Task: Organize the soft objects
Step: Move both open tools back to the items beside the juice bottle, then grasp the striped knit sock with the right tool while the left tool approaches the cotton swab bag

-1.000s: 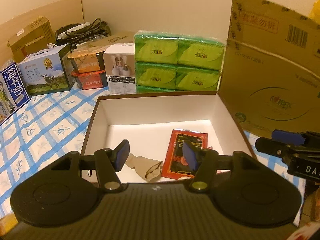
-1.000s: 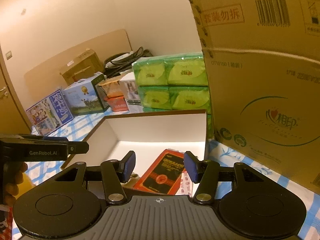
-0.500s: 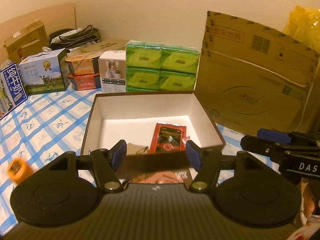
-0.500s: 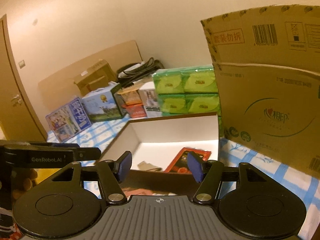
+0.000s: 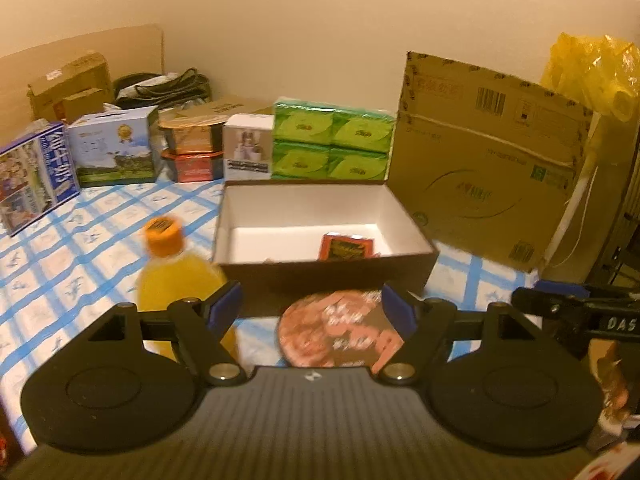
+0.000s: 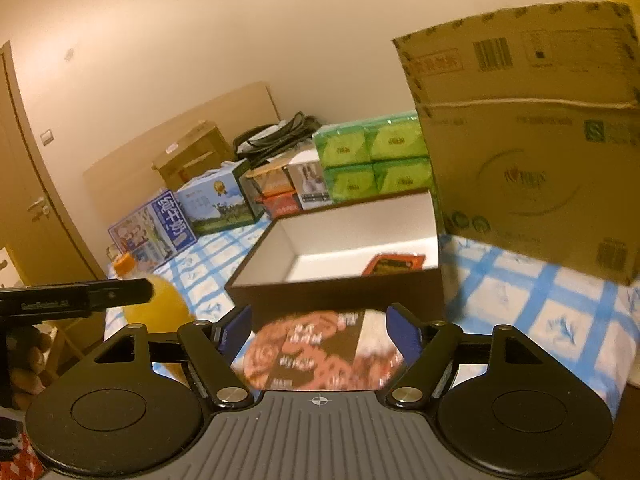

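Both grippers have pulled back from the box, jaws widening and empty, the snack packet now lying flat just ahead between the left gripper and right gripper.

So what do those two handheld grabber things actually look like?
Each is matte black plastic: a ribbed grey-black body, two round discs, and angled arms with silver screws ending in blue pads. The left gripper and right gripper match; white lettering marks their sides.
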`<state>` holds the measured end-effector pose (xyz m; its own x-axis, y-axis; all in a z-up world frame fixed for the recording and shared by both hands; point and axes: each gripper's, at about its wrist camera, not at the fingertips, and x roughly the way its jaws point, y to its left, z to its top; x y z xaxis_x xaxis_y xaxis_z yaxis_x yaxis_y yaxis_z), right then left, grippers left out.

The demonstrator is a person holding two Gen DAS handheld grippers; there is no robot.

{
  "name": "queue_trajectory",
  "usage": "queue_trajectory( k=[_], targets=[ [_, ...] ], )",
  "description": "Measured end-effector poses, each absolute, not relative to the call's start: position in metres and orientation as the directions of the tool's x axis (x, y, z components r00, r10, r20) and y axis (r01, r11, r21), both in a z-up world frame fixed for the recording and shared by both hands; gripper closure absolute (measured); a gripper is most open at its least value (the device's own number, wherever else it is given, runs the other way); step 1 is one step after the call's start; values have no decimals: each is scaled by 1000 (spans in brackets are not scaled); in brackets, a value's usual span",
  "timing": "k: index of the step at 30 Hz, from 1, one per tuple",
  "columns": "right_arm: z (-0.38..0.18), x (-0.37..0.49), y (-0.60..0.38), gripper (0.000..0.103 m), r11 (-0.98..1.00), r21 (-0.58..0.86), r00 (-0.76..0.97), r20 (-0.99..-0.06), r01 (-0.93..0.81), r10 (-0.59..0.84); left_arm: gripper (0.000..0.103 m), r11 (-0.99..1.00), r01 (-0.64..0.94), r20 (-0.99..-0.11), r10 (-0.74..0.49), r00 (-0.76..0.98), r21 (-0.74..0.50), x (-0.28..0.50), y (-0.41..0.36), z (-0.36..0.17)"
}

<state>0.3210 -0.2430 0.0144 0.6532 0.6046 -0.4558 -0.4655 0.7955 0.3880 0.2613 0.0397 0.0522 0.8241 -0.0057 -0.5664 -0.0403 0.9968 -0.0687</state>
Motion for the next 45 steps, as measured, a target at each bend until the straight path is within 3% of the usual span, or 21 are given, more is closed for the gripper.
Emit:
queue_trajectory(
  k=[22,45],
  targets=[
    [-60,239,-216,27,817,412,546,-607,-404,577,28,979,-135,-746,-26,665,-154,171,62,-53],
    [-107,242,-214,27,851,419,480,-703,-318,525,26,972,-56,-820,-162,549,-229,195,37,-146]
  ],
)
